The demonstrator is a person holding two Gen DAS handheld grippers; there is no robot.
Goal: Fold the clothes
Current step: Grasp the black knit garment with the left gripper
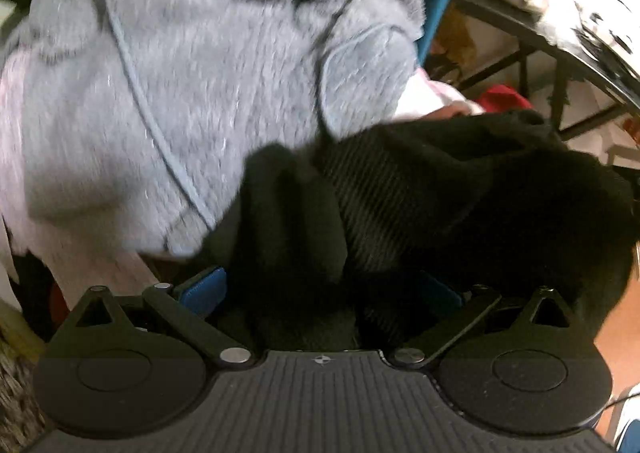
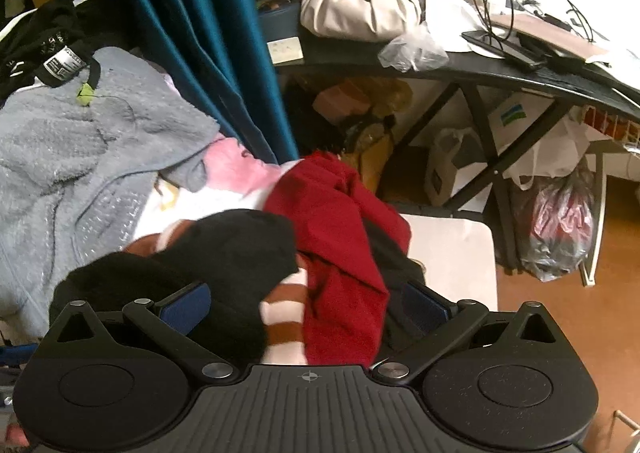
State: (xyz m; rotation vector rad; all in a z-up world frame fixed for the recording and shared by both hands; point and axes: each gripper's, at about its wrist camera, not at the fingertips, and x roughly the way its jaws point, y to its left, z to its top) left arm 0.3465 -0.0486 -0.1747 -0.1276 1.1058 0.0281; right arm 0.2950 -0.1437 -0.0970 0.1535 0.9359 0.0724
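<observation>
Right at our lens, the left gripper (image 1: 320,293) has its blue pads spread wide, with a heap of black knit fabric (image 1: 420,189) bunched between them; we cannot tell whether the pads actually press it. Only this view shows the garment's ribbed band, and behind it a fluffy grey fleece (image 1: 180,85) fills most of the frame, blurred, with pale pink cloth (image 1: 424,101) peeking out at its right edge. From the right gripper (image 2: 304,309), whose pads also stand apart, we see what the other view hides: a red garment (image 2: 340,237) and a brown-and-white striped piece (image 2: 286,317) draped between the fingers, beside more black fabric (image 2: 224,249). The grey fleece (image 2: 68,149) lies to the left there, under a black garment with a white label (image 2: 44,41). A teal curtain (image 2: 200,33) hangs behind the pile. To the right, a dark desk (image 2: 500,73) carries a beige bag (image 2: 360,9) and cables, with plastic bags beneath.
</observation>
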